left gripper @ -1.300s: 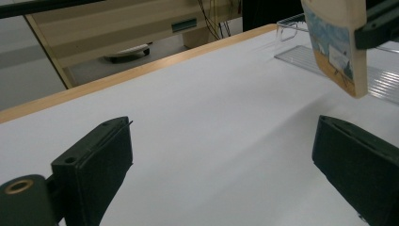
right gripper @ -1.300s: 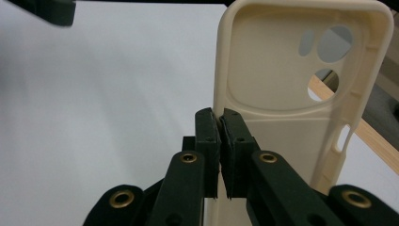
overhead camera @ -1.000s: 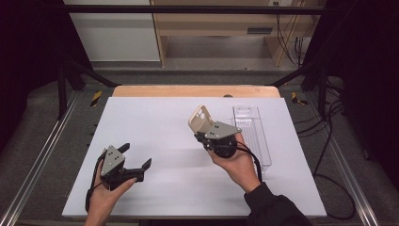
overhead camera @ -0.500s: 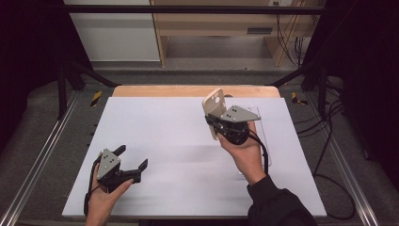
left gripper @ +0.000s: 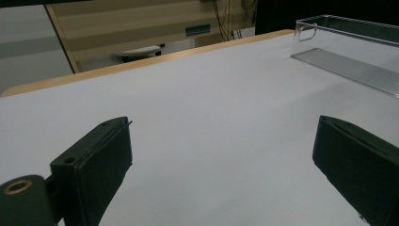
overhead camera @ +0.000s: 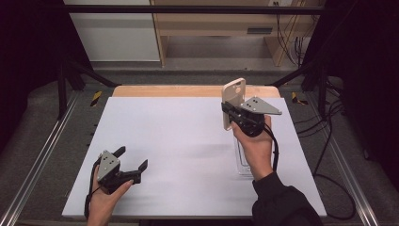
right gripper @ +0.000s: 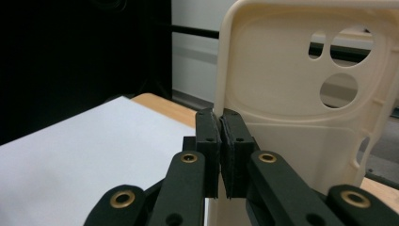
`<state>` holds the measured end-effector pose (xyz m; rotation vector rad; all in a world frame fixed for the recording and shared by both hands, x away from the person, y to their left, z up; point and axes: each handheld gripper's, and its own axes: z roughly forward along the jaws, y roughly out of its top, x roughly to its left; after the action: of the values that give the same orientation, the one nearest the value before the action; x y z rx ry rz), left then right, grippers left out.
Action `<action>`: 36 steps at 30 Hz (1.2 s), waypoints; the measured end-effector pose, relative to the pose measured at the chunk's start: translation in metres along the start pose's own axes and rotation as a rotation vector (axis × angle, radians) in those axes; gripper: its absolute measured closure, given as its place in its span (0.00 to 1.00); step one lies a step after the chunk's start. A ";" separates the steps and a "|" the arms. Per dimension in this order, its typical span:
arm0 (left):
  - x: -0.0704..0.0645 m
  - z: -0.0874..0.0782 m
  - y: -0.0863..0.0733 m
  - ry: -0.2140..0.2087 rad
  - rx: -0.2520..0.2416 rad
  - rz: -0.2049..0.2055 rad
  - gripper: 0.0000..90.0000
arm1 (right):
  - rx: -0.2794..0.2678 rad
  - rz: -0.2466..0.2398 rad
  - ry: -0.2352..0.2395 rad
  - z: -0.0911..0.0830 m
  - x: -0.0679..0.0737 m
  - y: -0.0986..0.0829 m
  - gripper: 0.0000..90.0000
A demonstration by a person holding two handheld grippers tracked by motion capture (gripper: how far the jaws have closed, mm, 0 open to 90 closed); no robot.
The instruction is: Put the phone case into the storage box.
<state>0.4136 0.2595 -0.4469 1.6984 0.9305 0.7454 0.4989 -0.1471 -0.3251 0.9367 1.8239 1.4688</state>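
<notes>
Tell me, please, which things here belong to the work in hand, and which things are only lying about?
In the work:
- phone case, cream, held upright by its edge
- right claw, shut on it
- clear tray on the table, under the right hand

Only lying about:
- left claw, open, holding nothing
- wooden shelf behind the table

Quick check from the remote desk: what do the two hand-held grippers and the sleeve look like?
Both the left hand-held gripper and the right hand-held gripper are black with brass-coloured pivot rivets, a grey three-cornered top plate and a trailing black cable. The right forearm wears a dark sleeve.
</notes>
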 end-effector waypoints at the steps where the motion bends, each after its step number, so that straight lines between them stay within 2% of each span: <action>1: 0.000 0.000 0.000 -0.003 -0.002 -0.004 0.05 | -0.009 0.006 -0.010 -0.002 -0.002 0.001 0.96; 13: 0.001 0.000 -0.001 0.002 -0.014 -0.017 0.05 | -0.015 0.061 -0.096 -0.009 -0.029 0.003 0.97; 28: 0.005 -0.005 -0.004 0.007 -0.054 -0.046 0.05 | 0.006 0.123 -0.143 0.008 -0.047 -0.004 0.97; 36: 0.006 -0.005 -0.003 0.006 -0.056 -0.045 0.05 | 0.004 0.141 -0.166 0.014 -0.053 -0.007 0.97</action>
<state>0.4112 0.2676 -0.4482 1.6221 0.9405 0.7407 0.5386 -0.1840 -0.3334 1.1735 1.6709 1.4242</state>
